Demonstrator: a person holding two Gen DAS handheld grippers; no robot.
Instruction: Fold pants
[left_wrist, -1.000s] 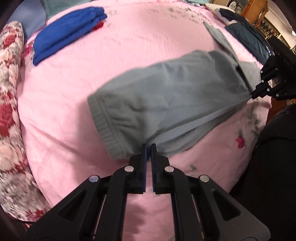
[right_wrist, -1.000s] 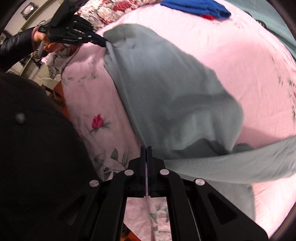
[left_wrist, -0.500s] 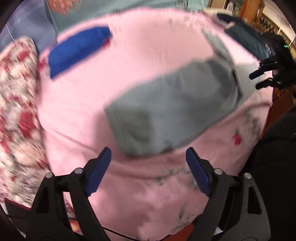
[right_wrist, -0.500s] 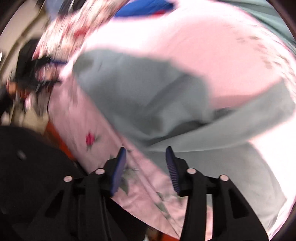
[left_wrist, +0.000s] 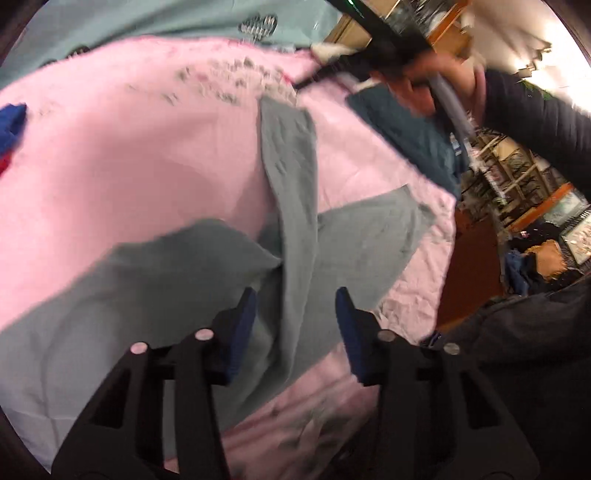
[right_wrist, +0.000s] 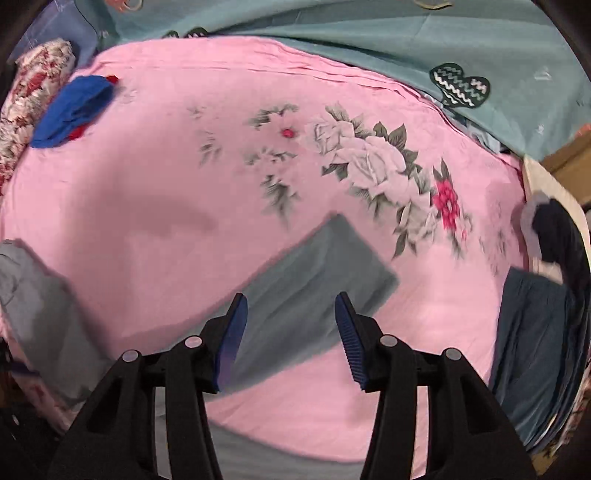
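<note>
The pink bedspread (right_wrist: 155, 177) fills most of what I see, its printed roses (right_wrist: 373, 162) toward the far right edge and a teal blanket (right_wrist: 369, 33) beyond the far edge. On it, toward the near edge, lie the grey pants (left_wrist: 147, 295): the body sits doubled over at the near left, one leg (left_wrist: 291, 166) runs away toward the far edge and the other leg (left_wrist: 373, 232) splays off toward the right edge, so the legs are not yet stacked. Smaller things sit around them: a dark blue garment (right_wrist: 532, 332) at the right edge, a folded blue garment (right_wrist: 74, 107) at the far left corner beside a floral pillow (right_wrist: 33, 85). My left tongs (left_wrist: 295, 317) hang with their jaws apart over the crotch where the two legs meet, gripping nothing. My right tongs (right_wrist: 291, 325) are likewise spread and empty, hovering over the end of the far-running leg. The risk I see is pinching only the top layer at the crossing, which would drag the doubled body open as I lift. Both views are also smeared by motion, so I could misjudge the leg's hem and close on the bedspread instead, bunching it under the fold.
</note>
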